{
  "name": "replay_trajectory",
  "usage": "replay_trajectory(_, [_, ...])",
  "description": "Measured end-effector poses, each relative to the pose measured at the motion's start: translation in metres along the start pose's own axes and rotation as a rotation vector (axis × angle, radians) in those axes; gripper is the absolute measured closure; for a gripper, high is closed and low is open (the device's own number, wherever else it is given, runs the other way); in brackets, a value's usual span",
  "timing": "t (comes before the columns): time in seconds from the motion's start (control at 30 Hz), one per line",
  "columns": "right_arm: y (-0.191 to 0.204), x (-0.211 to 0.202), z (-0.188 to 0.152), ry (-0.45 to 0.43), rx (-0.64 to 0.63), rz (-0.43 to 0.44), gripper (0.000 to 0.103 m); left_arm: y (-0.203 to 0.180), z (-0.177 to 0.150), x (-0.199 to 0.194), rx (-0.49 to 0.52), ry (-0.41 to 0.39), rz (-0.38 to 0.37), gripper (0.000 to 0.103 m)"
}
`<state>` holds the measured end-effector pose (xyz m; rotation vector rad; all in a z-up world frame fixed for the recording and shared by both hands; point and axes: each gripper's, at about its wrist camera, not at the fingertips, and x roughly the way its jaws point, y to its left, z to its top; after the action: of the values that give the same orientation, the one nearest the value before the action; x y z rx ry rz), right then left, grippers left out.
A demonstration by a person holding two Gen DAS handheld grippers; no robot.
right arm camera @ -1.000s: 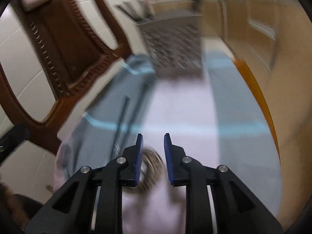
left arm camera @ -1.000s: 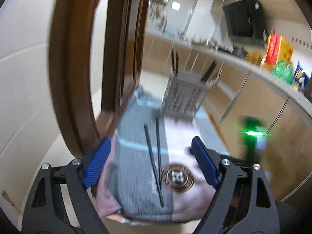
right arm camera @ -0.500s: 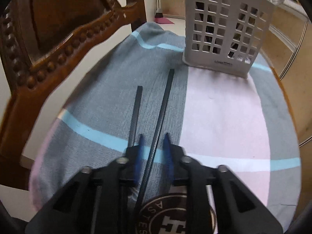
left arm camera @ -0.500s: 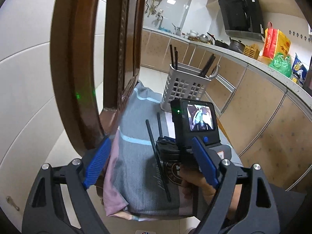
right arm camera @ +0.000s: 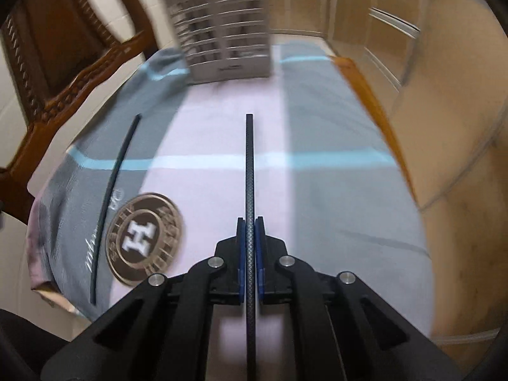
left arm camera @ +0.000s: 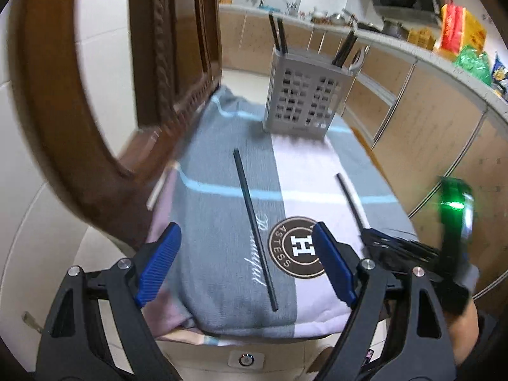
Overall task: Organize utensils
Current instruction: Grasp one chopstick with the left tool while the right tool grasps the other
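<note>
Left wrist: left gripper (left arm camera: 244, 260) spread wide, empty, over near edge of cloth (left arm camera: 304, 174). One chopstick (left arm camera: 255, 232) lies on grey stripe; holder (left arm camera: 304, 101) far (other chopsticks standing inside).

Right wrist: right gripper (right arm camera: 250, 235) clenched on second chopstick (right arm camera: 250, 171), pointing toward holder (right arm camera: 222, 35); lying chopstick (right arm camera: 109, 197) left.

Left hand-held gripper (left arm camera: 244, 260): black angular frame with triangular cut-outs; round silver screw heads at the linkage joints; blue ribbed pads (left arm camera: 157, 265) on both fingers; right hand-held gripper (right arm camera: 250, 250): matching black frame, silver screws, narrow blue pads (right arm camera: 240, 254); its rear unit shows a green light; bare skin of a hand (left arm camera: 462, 333) visible behind it.
</note>
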<state>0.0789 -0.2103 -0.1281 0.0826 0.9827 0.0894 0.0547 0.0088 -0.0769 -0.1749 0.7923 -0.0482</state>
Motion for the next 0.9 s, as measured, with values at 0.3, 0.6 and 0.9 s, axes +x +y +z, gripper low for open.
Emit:
replay_trajectory(0.3, [-0.024,-0.047,0.016,-0.132,0.088,0.166,0.059,-0.024,0.002,0.095,0.023,0.217,0.143,0.056])
replay_trajectory(0.6, [-0.048,-0.065,0.001,-0.085,0.107,0.241,0.046,-0.034,-0.021,0.082,0.113,0.167,0.111,0.097])
replay_trajectory(0.9, [-0.038,-0.065,-0.004,-0.066,0.076,0.258,0.046,-0.032,-0.042,0.057,0.122,0.172,0.082,0.097])
